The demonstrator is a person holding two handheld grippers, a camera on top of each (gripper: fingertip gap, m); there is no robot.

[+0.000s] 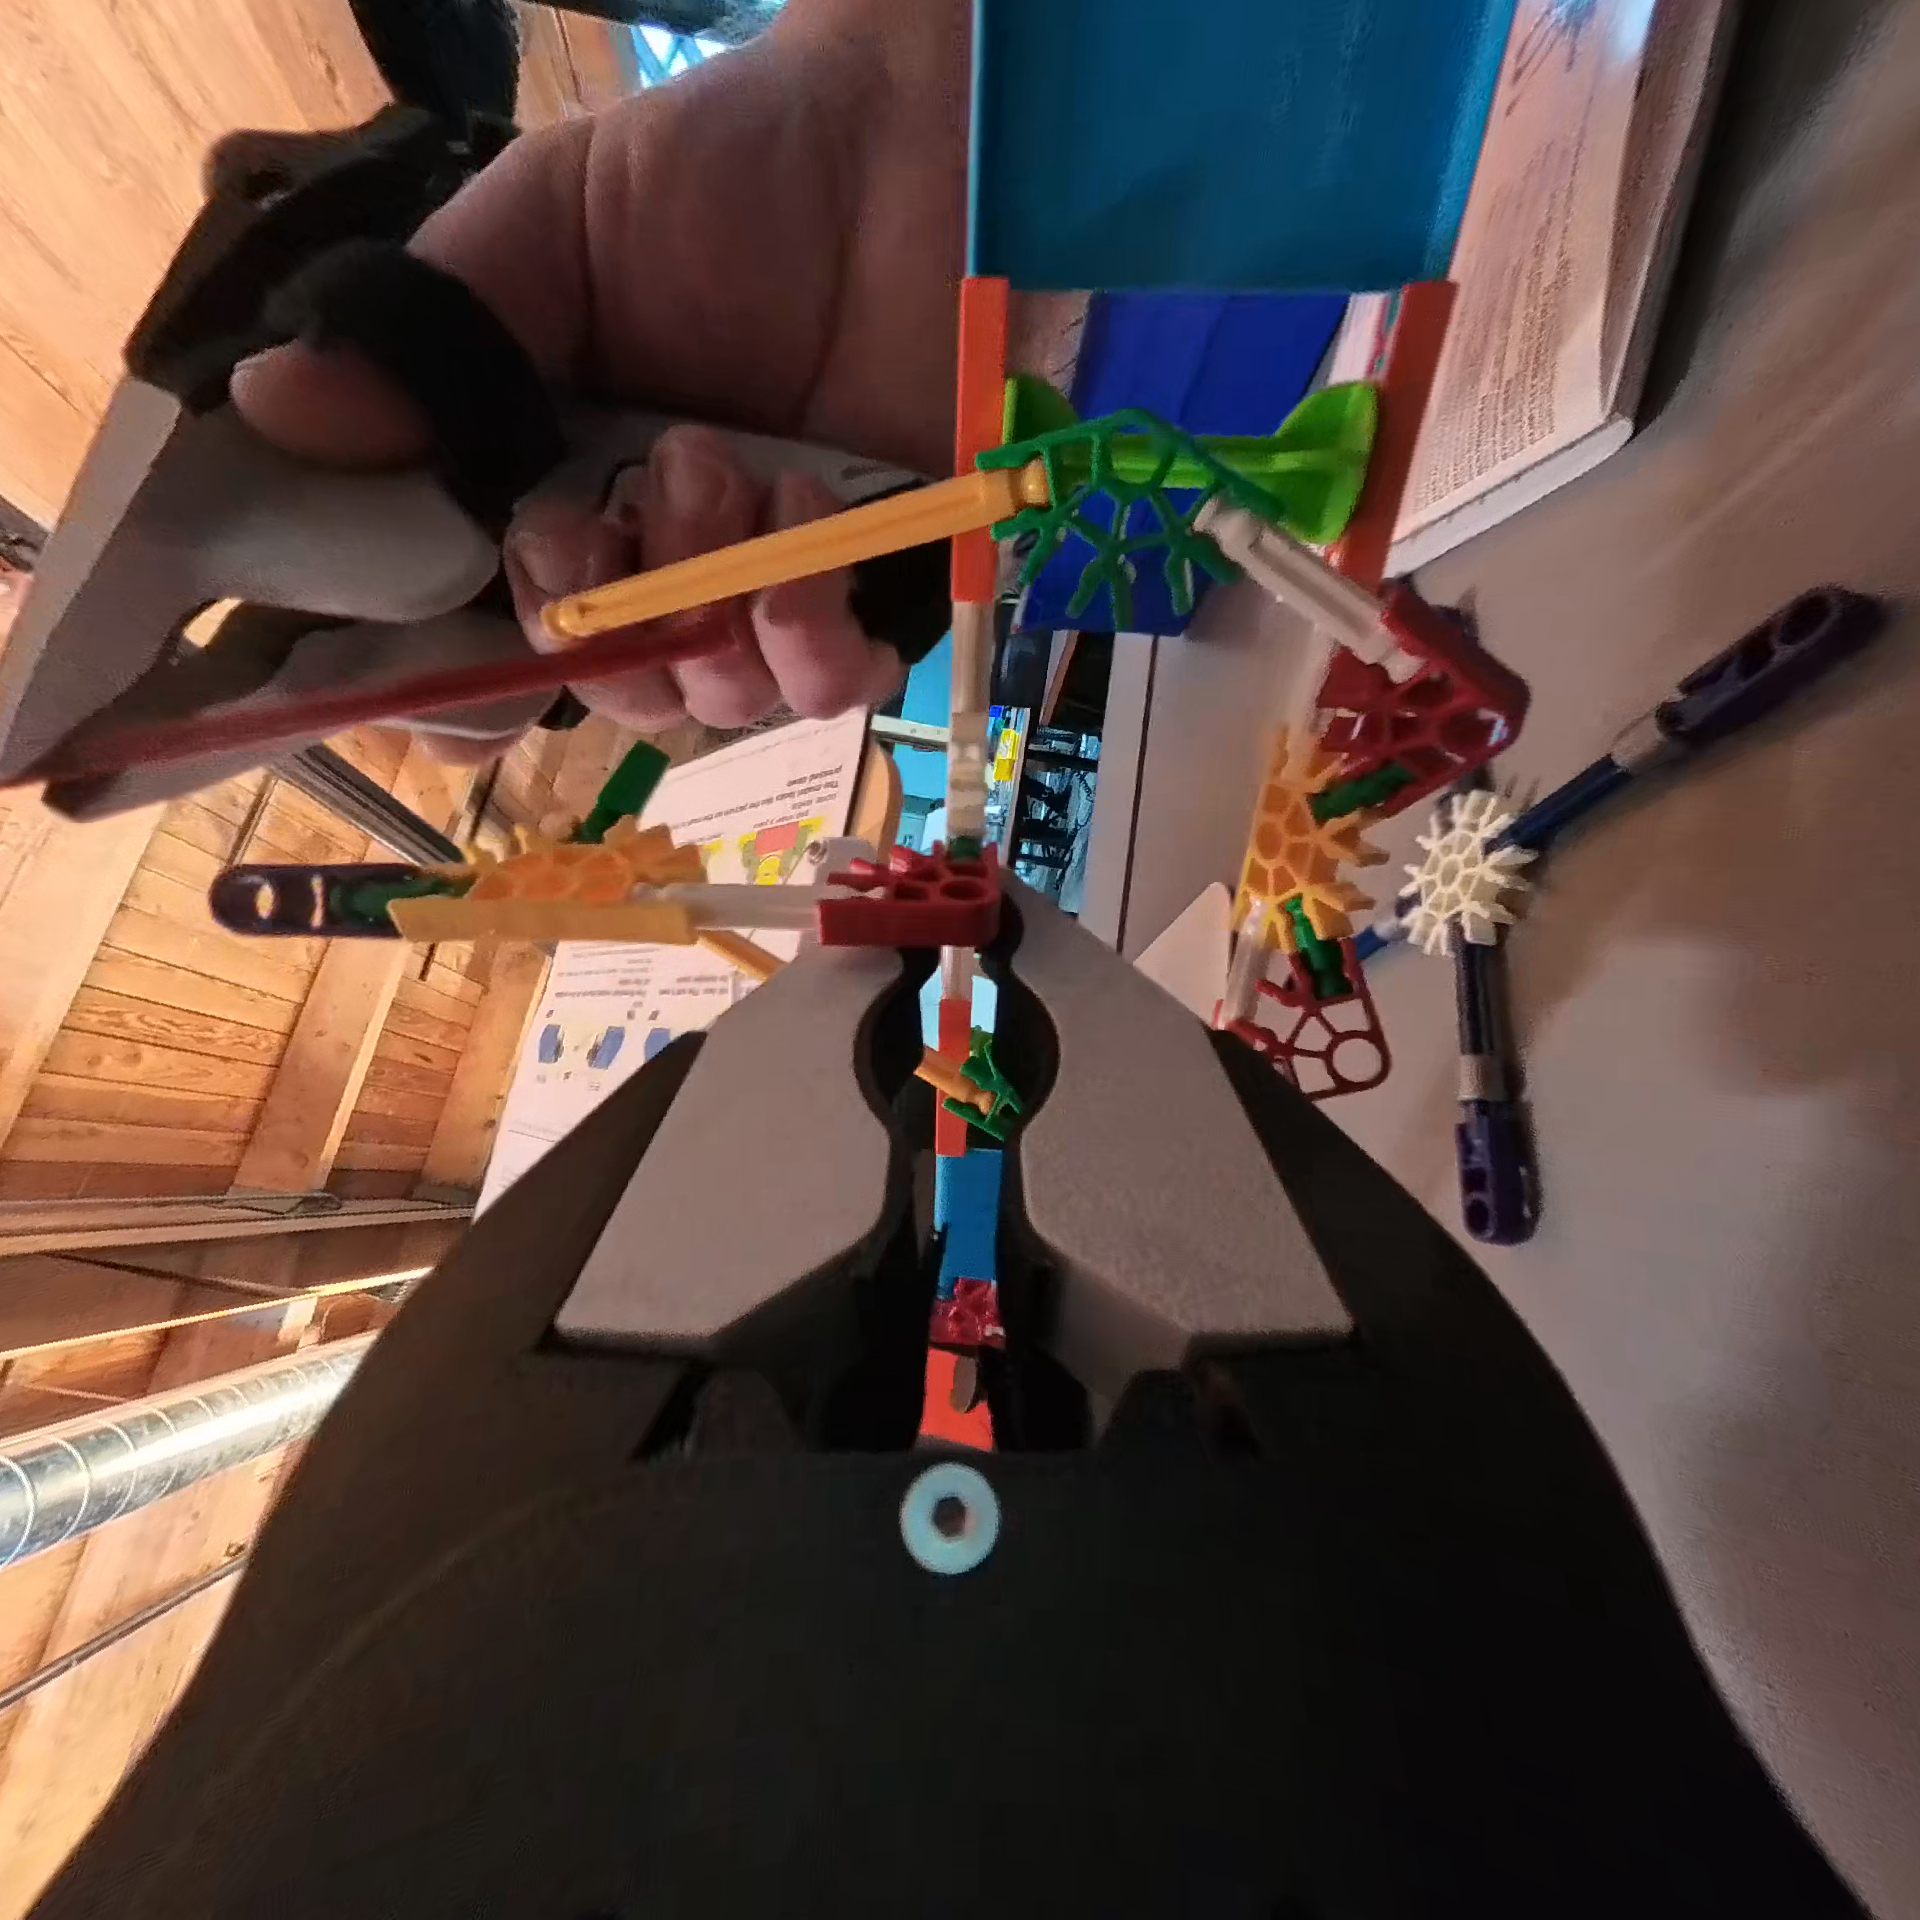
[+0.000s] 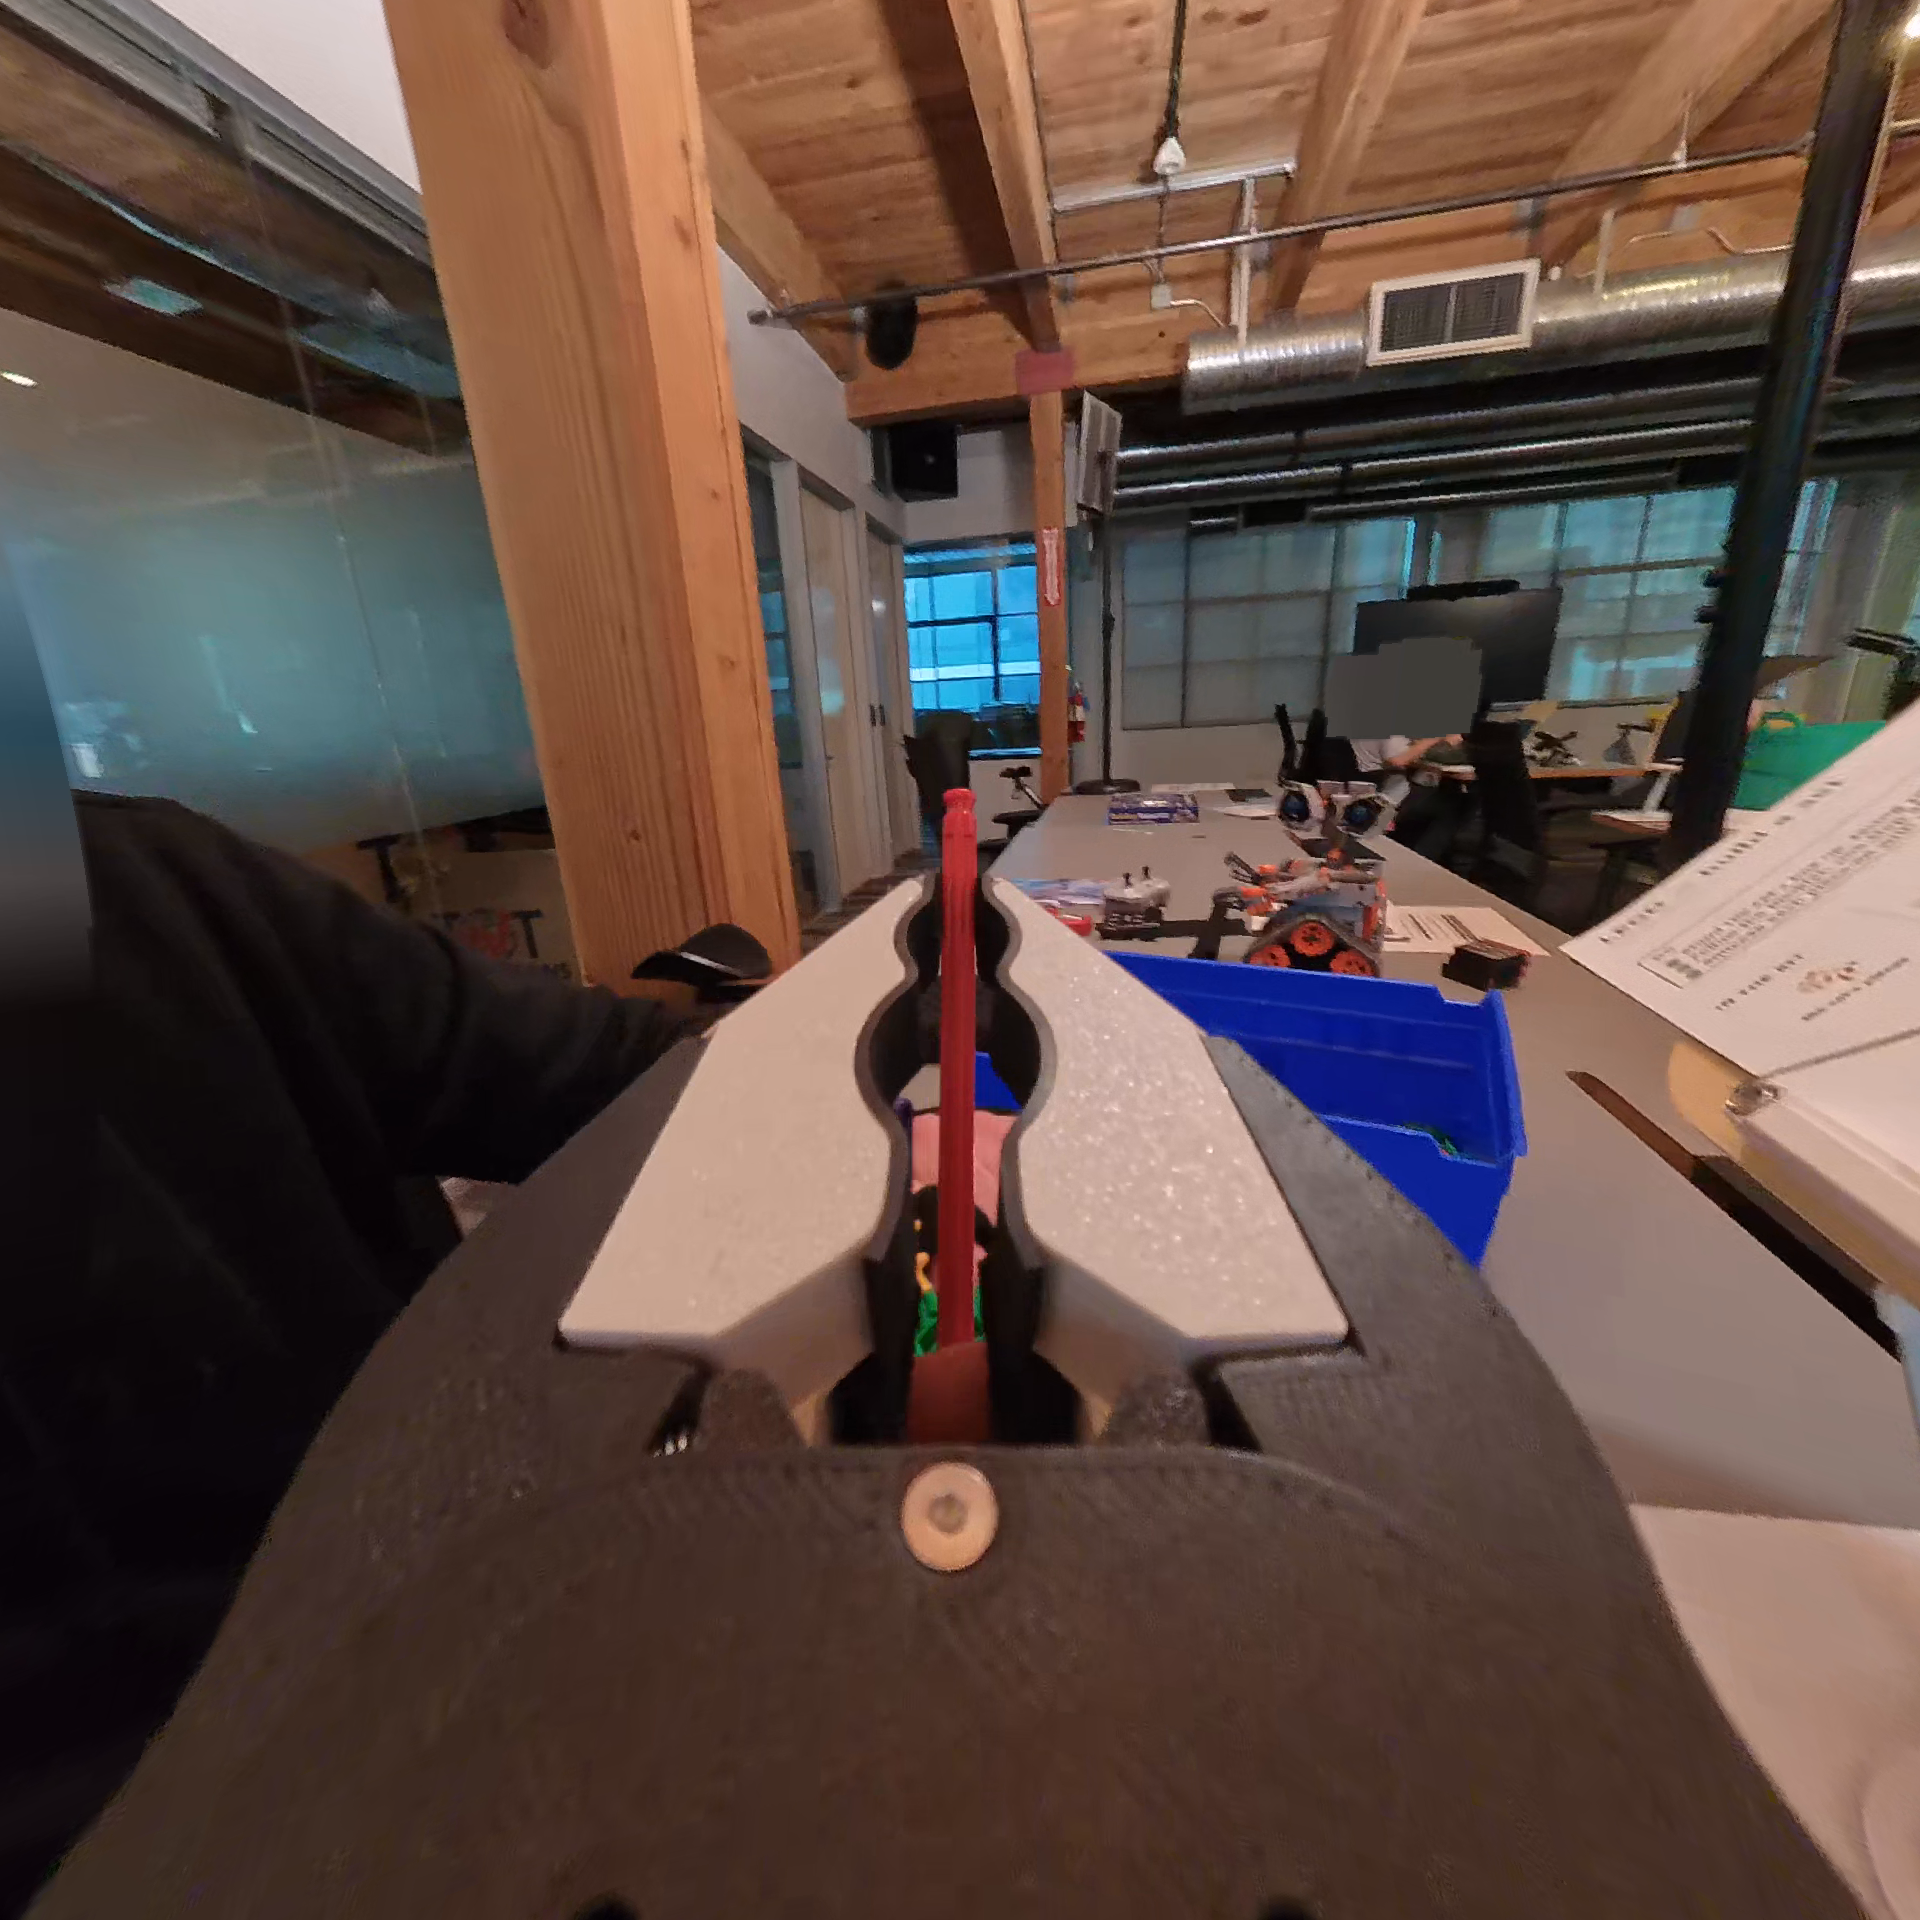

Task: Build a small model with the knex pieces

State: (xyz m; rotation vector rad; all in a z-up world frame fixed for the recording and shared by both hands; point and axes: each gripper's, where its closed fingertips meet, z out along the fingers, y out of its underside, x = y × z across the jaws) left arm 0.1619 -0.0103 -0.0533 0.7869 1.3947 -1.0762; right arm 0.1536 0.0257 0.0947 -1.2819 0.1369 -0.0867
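A grey surface (image 1: 1714, 1039) carries a blue bin (image 2: 1351, 1049), printed sheets and loose rod-and-connector pieces, among them a white snowflake connector (image 1: 1463, 871) on blue rods. Above it the left gripper (image 1: 961, 961) is clenched on a thin white rod (image 1: 964, 727) of a multicoloured construction model (image 1: 1039, 644), the rod running straight through the narrow gap between the fingers (image 1: 821, 997) just below a red corner connector (image 1: 920, 894). The right gripper (image 2: 958, 894), seen beyond in a person's hand (image 1: 707, 364), grips a long red rod (image 2: 958, 1039) lengthwise between its fingers, its tip standing past the fingertips and its other end deep between them.

The hold on the model looks slight: one slim rod bears the whole frame, so a twist could turn it in the fingers or pop a joint. The red rod lies close beside the model's yellow rod (image 1: 790, 551); a sideways nudge could knock that loose.
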